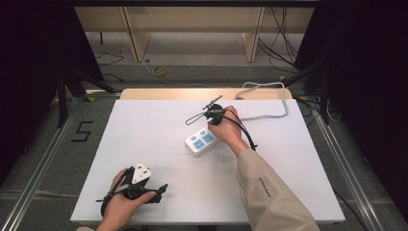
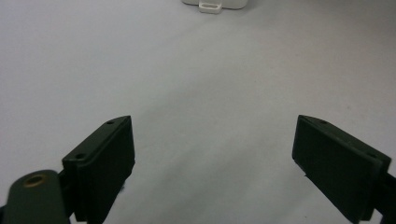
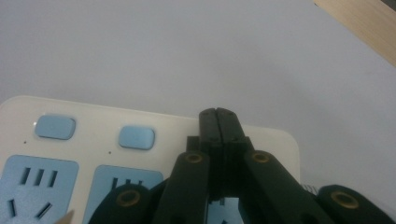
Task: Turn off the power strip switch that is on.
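Right gripper (image 1: 212,113): held in the person's right hand (image 1: 230,129) over the far end of the power strip; jaws pressed together, nothing between them. In the right gripper view the closed tips (image 3: 218,122) stand above the strip's top face, near its rounded end — contact with the strip cannot be told.
Left gripper (image 1: 144,190): held in the left hand (image 1: 120,204) at the near left of the table, well apart from the strip; jaws spread wide, with bare table surface between them in the left gripper view.
Power strip (image 1: 202,141): white body with pale blue socket faces and two pale blue buttons (image 3: 136,137); lies flat near the middle of the table, set at a slant. Its near end also shows at the top edge of the left gripper view (image 2: 212,4).
Power cord (image 1: 269,114): white-grey, running from the strip's far end toward the table's far right, where it loops.
Table (image 1: 159,120): white top — a strip of wood shows along the far edge.
Floor marking (image 1: 82,131): a black "5" on the grey floor left of the table.
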Motion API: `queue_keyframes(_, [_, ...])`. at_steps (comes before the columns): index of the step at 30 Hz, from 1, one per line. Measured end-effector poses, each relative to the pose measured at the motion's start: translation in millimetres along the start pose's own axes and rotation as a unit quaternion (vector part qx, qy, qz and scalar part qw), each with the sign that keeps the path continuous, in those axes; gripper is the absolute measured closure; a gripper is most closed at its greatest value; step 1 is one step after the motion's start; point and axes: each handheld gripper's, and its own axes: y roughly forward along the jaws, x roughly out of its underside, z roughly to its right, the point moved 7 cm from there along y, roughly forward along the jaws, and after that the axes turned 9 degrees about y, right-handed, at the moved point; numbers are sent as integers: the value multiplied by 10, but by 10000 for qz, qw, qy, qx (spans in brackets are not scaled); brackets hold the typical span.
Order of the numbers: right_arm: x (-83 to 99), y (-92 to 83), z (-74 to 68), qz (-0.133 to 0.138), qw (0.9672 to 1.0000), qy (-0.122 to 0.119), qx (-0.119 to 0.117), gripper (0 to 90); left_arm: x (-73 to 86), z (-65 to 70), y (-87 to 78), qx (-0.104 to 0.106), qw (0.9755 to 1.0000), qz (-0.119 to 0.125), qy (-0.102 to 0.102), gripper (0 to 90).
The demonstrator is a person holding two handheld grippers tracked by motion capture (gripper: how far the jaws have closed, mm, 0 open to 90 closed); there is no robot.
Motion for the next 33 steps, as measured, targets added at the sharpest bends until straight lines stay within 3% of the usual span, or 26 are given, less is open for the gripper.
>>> queue_keyframes(33, [-1, 8, -7, -160, 9998, 9, 98, 900, 12, 1, -5, -18, 10000, -26, -12, 128])
